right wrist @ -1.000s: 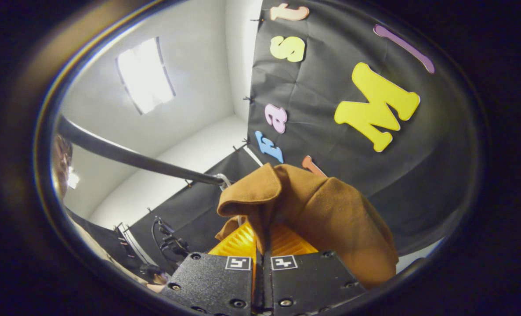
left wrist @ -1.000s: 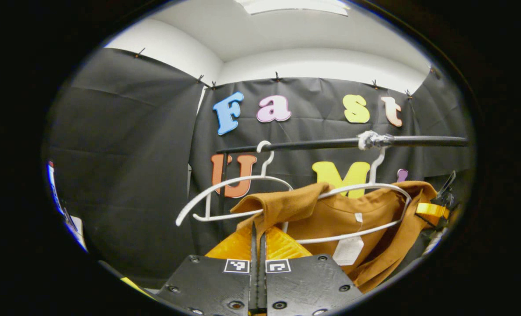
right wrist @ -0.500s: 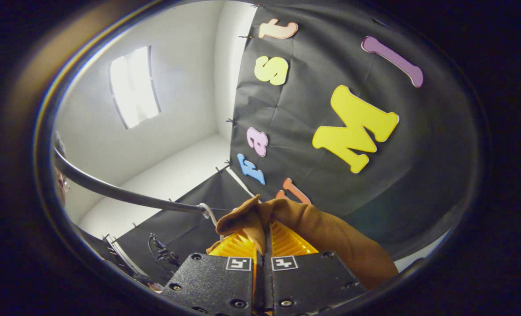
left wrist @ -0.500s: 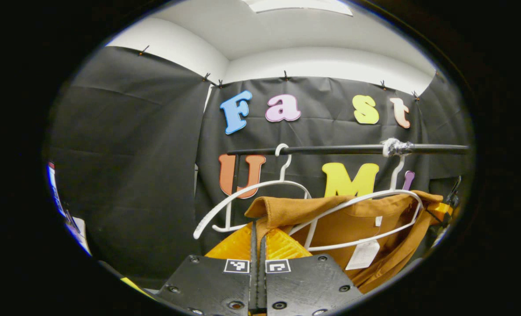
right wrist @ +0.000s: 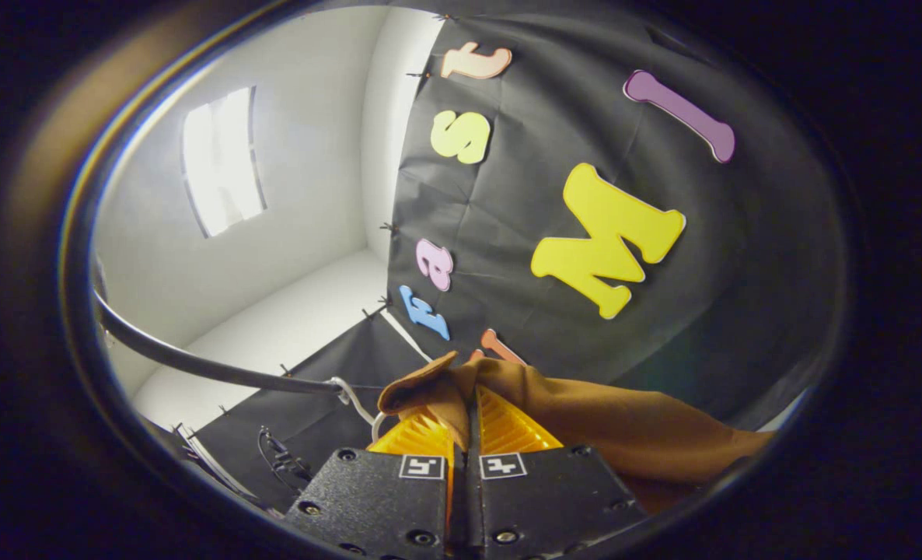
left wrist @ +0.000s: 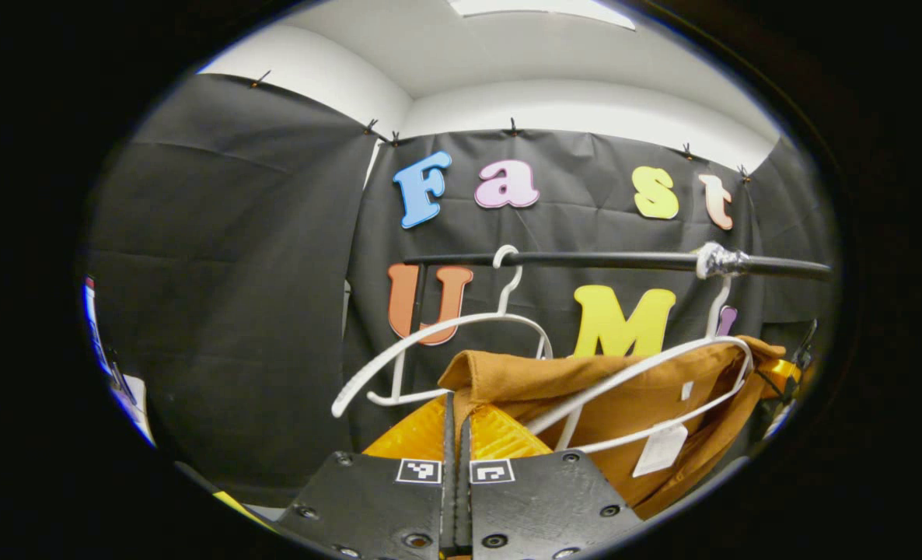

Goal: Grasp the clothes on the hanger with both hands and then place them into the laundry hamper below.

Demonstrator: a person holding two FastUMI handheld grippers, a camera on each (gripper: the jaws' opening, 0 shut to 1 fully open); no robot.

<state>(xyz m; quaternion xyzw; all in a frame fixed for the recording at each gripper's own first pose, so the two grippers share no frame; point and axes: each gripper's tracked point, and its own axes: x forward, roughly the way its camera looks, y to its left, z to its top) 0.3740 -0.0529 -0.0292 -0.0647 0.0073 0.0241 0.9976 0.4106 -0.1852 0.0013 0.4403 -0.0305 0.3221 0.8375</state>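
In the left gripper view, the left gripper (left wrist: 455,424) is closed on the near shoulder edge of a brown garment (left wrist: 632,389); both yellow ribbed fingers (left wrist: 500,435) press on a fold of the cloth that rises between them. The garment is draped on a white plastic hanger (left wrist: 647,369), whose hook goes up to a taped spot on a black clothes rail (left wrist: 624,260). The hanger's lower bar and one arm cross in front of the brown cloth, and a white tag (left wrist: 658,449) dangles from the garment near its neck. A second white hanger (left wrist: 438,334) hangs bare on the same rail, just beside the garment on its left. At the far right edge of this view, the other gripper's yellow part (left wrist: 780,373) sits at the garment's far shoulder.

In the right gripper view, the right gripper (right wrist: 467,420) is also closed on the brown garment (right wrist: 624,428): a bunched edge of the cloth stands pinched between its yellow fingers (right wrist: 508,424), and the rest of the fabric trails off to the right. The black rail (right wrist: 212,365) curves in from the left, and a white hanger hook (right wrist: 356,400) loops over it just beside the pinched cloth. A ceiling light panel (right wrist: 220,159) glows above.
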